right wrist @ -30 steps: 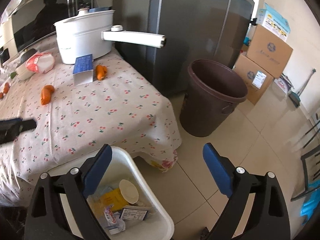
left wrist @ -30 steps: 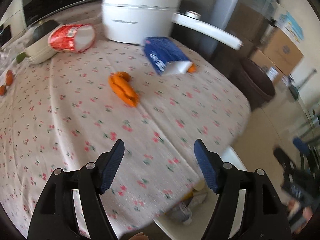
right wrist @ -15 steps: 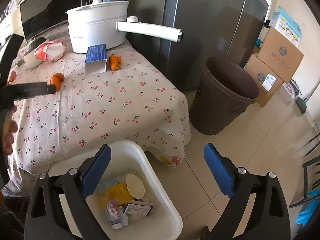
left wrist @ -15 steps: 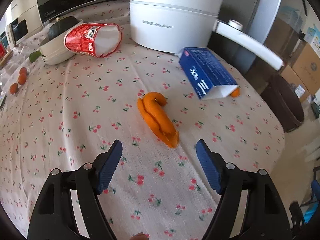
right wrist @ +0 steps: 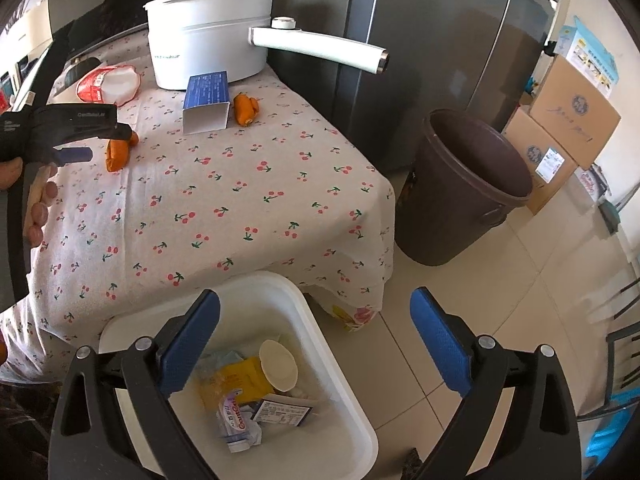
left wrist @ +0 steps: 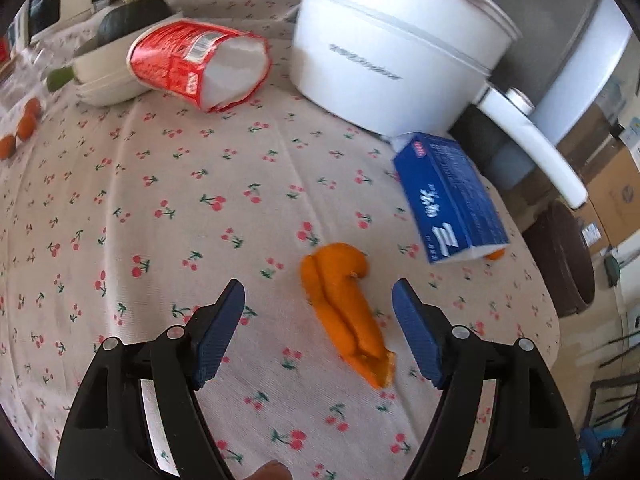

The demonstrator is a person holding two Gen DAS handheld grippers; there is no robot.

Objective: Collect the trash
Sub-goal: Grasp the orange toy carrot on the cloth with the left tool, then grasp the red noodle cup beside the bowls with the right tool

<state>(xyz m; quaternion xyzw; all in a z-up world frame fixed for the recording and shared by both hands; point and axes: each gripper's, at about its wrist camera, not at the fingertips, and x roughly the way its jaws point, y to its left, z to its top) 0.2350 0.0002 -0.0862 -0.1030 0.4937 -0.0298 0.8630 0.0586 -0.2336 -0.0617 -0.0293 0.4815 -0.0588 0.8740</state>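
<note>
The left hand-held gripper (left wrist: 318, 306) hangs wide open and empty over the surface (left wrist: 160, 216), its jaws either side of the orange peel (left wrist: 344, 312) without touching it. The right hand-held gripper (right wrist: 316, 320), also wide open and empty, hovers above the white bin (right wrist: 344, 412) of trash. Farther off lie a blue carton (left wrist: 448, 196), a red wrapper (left wrist: 192, 64) and a white pot (left wrist: 392, 56).

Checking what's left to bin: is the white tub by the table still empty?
No, the tub already holds wrappers and a small lid.

Open right gripper (right wrist: 316, 334) above white bin (right wrist: 344, 392) of wrappers, beside cherry-print tablecloth (right wrist: 224, 200)
</note>
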